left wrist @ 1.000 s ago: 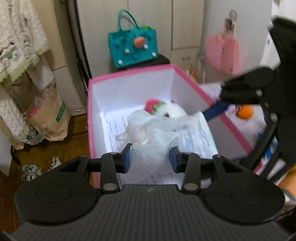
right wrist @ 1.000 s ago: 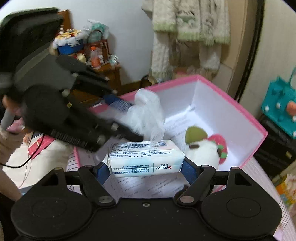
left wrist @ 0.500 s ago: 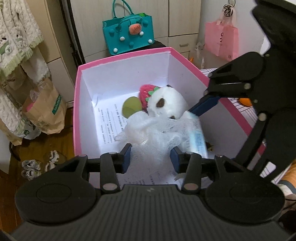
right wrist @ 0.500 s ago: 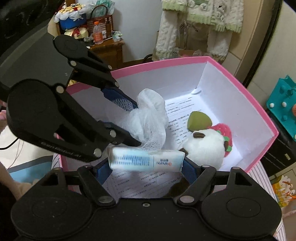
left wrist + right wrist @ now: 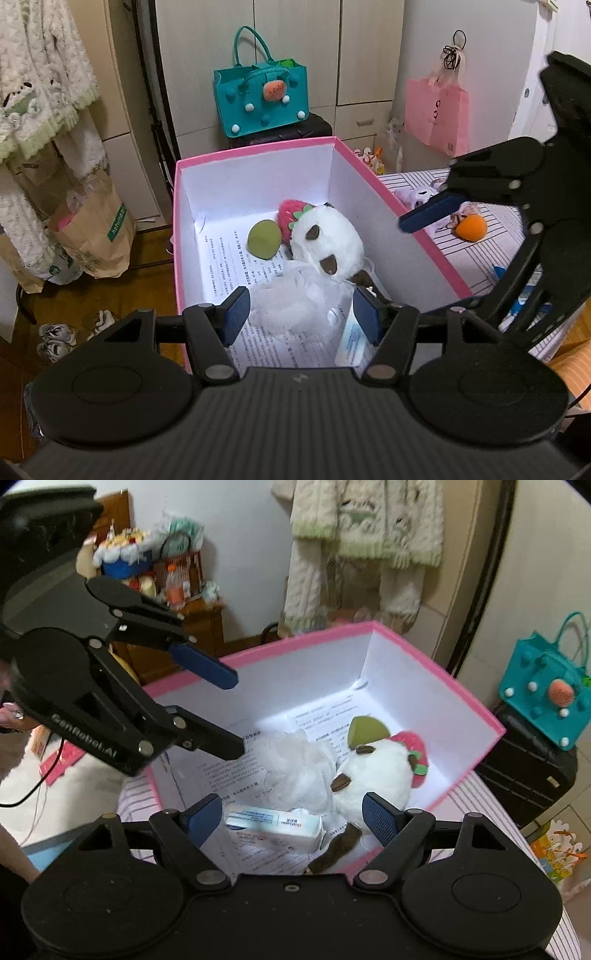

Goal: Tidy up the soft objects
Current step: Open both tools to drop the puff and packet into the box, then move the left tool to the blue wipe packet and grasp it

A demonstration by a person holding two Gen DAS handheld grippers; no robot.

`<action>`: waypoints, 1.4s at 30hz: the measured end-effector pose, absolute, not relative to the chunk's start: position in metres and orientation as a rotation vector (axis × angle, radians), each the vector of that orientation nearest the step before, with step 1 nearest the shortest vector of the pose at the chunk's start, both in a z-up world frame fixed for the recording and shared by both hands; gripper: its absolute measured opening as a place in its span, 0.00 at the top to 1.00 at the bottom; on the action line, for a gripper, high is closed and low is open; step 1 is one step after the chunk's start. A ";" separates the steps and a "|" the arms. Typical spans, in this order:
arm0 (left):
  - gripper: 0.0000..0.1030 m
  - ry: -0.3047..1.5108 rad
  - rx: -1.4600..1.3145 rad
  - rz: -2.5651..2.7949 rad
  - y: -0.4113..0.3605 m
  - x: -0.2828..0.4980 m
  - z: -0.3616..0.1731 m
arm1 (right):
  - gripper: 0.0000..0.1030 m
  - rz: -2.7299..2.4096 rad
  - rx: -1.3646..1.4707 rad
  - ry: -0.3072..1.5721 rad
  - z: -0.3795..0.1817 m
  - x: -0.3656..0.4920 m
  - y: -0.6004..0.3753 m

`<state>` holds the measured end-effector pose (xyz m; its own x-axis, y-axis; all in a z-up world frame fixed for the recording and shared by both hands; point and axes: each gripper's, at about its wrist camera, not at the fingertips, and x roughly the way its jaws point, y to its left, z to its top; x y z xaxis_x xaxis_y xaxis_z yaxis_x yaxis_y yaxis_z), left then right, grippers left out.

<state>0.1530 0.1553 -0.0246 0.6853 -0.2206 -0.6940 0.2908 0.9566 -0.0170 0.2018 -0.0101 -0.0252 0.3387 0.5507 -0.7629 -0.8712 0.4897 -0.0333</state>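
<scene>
Left wrist view: my left gripper [image 5: 301, 314] has just been opening; its fingers are now spread and the white mesh bath pouf [image 5: 291, 299], pinched a second ago, lies free between and below them on the printed paper lining the pink-rimmed white cardboard box [image 5: 255, 146]; beyond the fingertips rest a white plush toy [image 5: 325, 240], a red strawberry plush [image 5: 290, 216] and a green ball [image 5: 263, 238].

Right wrist view: my right gripper [image 5: 293, 814] has its fingers spread; the white tissue pack [image 5: 273, 825] has dropped between them onto the box floor; two soft things are stowed, I judge.
</scene>
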 end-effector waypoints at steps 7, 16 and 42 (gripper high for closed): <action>0.40 0.771 0.099 -0.295 0.148 0.127 -0.003 | 0.16 0.943 -0.414 0.715 0.004 0.171 -0.039; 0.35 0.767 0.120 -0.315 0.125 0.090 0.027 | 0.16 0.917 -0.377 0.673 0.034 0.136 -0.067; 0.16 0.735 0.288 -0.434 0.030 0.019 0.047 | 0.14 0.779 -0.298 0.682 0.030 0.031 -0.175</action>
<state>0.0191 0.0298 0.0469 0.6593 -0.2789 -0.6982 0.4770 0.8730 0.1016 0.0305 -0.1749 0.0302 0.5134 0.5447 -0.6630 -0.7291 0.6844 -0.0022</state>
